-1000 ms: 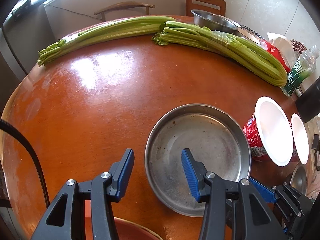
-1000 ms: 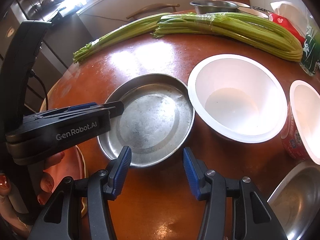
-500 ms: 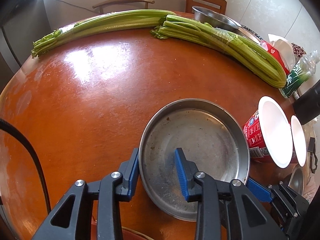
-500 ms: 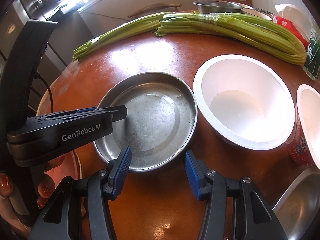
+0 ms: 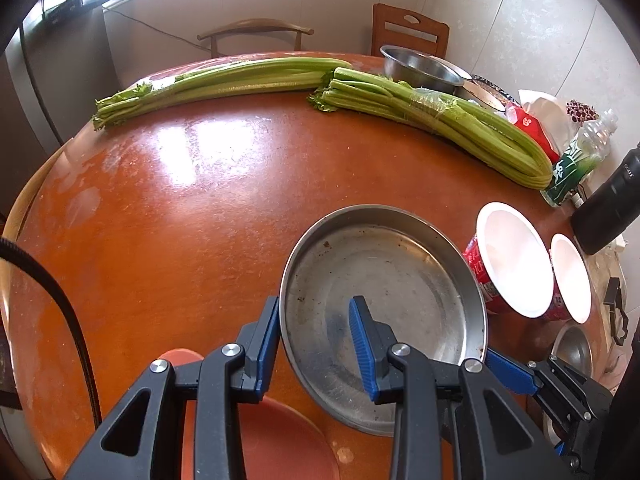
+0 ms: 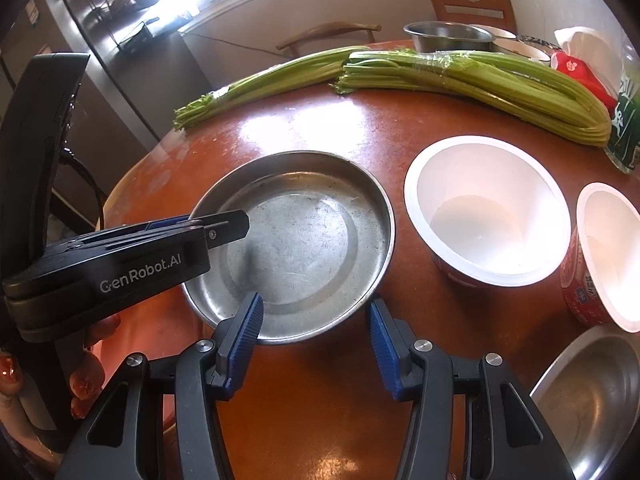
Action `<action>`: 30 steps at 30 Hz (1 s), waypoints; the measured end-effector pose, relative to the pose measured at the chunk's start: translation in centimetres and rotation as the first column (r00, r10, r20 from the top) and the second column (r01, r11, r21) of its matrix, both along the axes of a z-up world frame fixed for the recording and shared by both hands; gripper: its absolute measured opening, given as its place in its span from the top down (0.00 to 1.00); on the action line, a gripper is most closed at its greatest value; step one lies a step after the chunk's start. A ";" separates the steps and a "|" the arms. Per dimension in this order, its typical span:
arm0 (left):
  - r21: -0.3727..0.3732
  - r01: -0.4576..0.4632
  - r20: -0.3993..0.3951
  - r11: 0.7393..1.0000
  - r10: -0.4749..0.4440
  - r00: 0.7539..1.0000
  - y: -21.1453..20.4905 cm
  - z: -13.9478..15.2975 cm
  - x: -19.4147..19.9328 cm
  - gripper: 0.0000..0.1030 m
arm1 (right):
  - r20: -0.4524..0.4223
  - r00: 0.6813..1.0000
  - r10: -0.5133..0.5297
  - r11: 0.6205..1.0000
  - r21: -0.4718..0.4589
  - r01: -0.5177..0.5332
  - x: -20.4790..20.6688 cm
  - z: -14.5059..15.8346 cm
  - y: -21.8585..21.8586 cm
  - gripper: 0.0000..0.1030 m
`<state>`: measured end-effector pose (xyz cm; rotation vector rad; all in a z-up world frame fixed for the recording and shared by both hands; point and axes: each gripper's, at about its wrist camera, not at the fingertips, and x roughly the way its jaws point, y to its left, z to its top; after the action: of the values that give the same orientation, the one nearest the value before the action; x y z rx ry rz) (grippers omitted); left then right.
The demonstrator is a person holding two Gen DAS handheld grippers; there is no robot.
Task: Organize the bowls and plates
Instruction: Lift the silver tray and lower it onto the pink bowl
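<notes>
While its two blue pads clamp the near-left rim of the metal plate [image 5: 384, 312], the left gripper [image 5: 314, 334] grips with one finger outside the wall and the other inside on the plate floor. From the right wrist view the same gripper [image 6: 224, 226] reaches in from the left, its tip over the plate [image 6: 296, 248] rim. The plate appears tilted, its gripped side raised off the table [image 5: 180, 208]; whether the far edge touches the surface cannot be told.

The right gripper [image 6: 316, 332] hovers at the near edge of the plate with jaws parted and nothing between them; its left pad overlaps the rim in the view, and contact cannot be told.

Right of the plate stand two white-lined paper bowls with red printed sides, the larger bowl [image 6: 486, 210] beside the plate and the smaller bowl [image 6: 612, 256] beyond it. A steel bowl [image 6: 592, 396] lies at the lower right. An orange plate [image 5: 260, 436] sits under the left gripper at the near edge.

At the far side lie two bundles of celery [image 5: 436, 120], and behind them a steel basin [image 5: 420, 68], a green bottle [image 5: 576, 160] and two wooden chairs [image 5: 410, 32].
</notes>
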<state>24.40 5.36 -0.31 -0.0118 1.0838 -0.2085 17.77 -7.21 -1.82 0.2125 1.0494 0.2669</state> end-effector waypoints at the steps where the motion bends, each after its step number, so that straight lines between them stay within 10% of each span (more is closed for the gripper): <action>1: -0.004 -0.002 0.005 1.000 0.002 1.000 0.1 0.3 -0.4 0.66 | 0.001 1.000 0.000 1.000 0.002 0.000 -0.3 0.2 -0.1 0.46; 30: -0.003 -0.157 0.145 0.988 0.155 0.977 6.2 5.9 -10.6 0.66 | 0.164 0.967 0.195 0.980 -0.007 -0.196 -5.7 6.9 5.5 0.46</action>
<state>13.83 11.61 5.62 -0.0734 0.9338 -0.0623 12.05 -1.69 5.04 0.0926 0.9065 0.4604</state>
